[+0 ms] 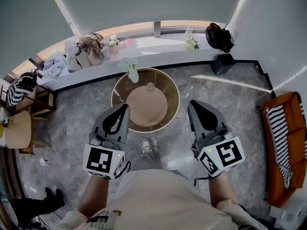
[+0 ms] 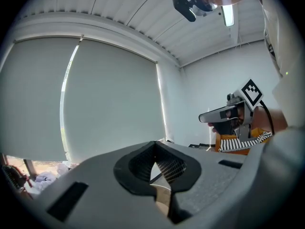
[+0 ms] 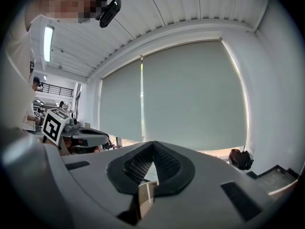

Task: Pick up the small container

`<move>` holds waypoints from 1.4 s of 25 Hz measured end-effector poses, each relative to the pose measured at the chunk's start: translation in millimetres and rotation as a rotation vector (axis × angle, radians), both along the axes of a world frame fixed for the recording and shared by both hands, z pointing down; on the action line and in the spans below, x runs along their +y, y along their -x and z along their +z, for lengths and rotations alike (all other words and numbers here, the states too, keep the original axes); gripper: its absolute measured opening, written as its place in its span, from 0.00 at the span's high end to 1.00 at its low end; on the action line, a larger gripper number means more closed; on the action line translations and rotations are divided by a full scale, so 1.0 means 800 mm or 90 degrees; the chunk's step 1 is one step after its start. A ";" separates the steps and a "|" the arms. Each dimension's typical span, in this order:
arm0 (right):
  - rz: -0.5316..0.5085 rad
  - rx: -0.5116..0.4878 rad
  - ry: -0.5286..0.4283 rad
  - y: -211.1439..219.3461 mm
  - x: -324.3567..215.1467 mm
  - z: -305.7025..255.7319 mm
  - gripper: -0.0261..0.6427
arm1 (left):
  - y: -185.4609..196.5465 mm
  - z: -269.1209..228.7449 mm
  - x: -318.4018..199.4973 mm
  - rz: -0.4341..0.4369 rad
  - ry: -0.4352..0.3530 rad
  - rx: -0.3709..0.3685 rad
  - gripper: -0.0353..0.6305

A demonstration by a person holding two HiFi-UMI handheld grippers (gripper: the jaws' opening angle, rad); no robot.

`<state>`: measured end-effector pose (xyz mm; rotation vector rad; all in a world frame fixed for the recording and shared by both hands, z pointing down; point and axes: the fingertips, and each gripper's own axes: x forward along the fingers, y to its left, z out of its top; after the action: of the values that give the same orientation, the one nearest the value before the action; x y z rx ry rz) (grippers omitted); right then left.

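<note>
Left gripper [image 1: 123, 110]: jaws were pressed together, nothing between the pads. Right gripper [image 1: 194, 105]: jaws likewise pressed together and empty. Both grippers were held level in front of the person, well apart from each other, tips pointing toward the window blinds [image 3: 190, 94].

The small container [image 1: 150, 86], clear and upright, stood on the round table [image 1: 144, 110], toward the table's far side. It sat ahead of and between the two grippers, touched by neither. A vase of white flowers [image 1: 132, 74] stood on the same table, just left of the container near the rim.

Beyond the table ran a curved window ledge [image 1: 163, 47] with a heap of cloth and bags [image 1: 86, 49] at its left and a black bag [image 1: 219, 36] at its right. An orange sofa [image 1: 280, 143] with a striped cushion [image 1: 283, 133] stood against the right wall.
</note>
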<state>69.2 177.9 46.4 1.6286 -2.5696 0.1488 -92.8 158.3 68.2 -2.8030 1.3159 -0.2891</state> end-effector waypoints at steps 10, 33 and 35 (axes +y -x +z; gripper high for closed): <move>0.000 0.011 0.006 0.046 -0.138 0.016 0.95 | 0.036 0.013 -0.139 0.013 0.008 0.009 0.94; -0.050 0.012 0.030 0.005 -0.214 0.030 0.95 | -0.002 0.023 -0.197 -0.057 -0.012 -0.001 0.94; -0.055 0.011 0.031 0.001 -0.218 0.032 0.95 | -0.003 0.021 -0.200 -0.077 -0.022 -0.004 0.94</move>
<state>68.5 3.1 71.9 1.4935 -2.5960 0.1887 -90.0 -1.5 85.4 -2.6963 1.4776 -0.2757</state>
